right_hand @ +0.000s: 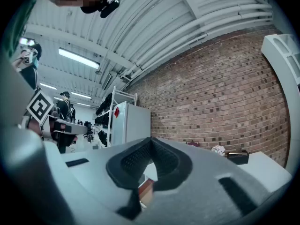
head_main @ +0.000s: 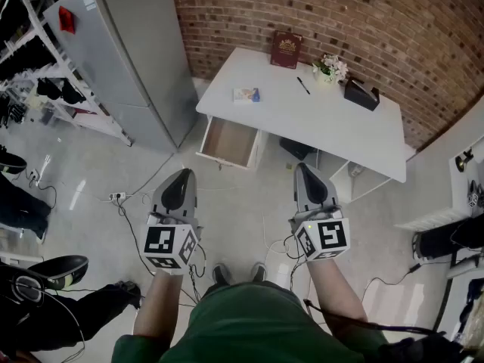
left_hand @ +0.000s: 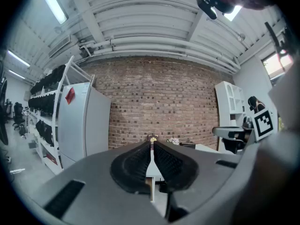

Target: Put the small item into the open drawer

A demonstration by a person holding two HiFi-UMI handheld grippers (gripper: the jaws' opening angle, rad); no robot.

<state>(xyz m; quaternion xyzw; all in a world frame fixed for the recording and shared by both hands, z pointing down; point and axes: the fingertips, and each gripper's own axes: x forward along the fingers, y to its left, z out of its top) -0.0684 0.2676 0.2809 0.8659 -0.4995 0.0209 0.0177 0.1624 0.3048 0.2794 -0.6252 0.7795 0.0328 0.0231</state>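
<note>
In the head view a small blue-and-white item [head_main: 246,94] lies on the white table [head_main: 333,127] near its left edge. Below that edge a wooden drawer [head_main: 227,142] stands pulled out, and nothing shows inside it. My left gripper [head_main: 181,175] and right gripper [head_main: 305,169] hover side by side over the floor, well short of the table, both pointing toward it. In the left gripper view the left gripper [left_hand: 151,142] has its jaws closed together with nothing between them. The right gripper [right_hand: 151,140] is shut and empty in its own view too.
On the table stand a red book [head_main: 286,49], a pen [head_main: 303,85], a small flower pot [head_main: 330,68] and a black dispenser [head_main: 361,94]. A tall grey cabinet [head_main: 128,51] stands left of the drawer, with a rack beyond. Cables [head_main: 125,203] cross the floor. Another person [head_main: 45,308] is at the lower left.
</note>
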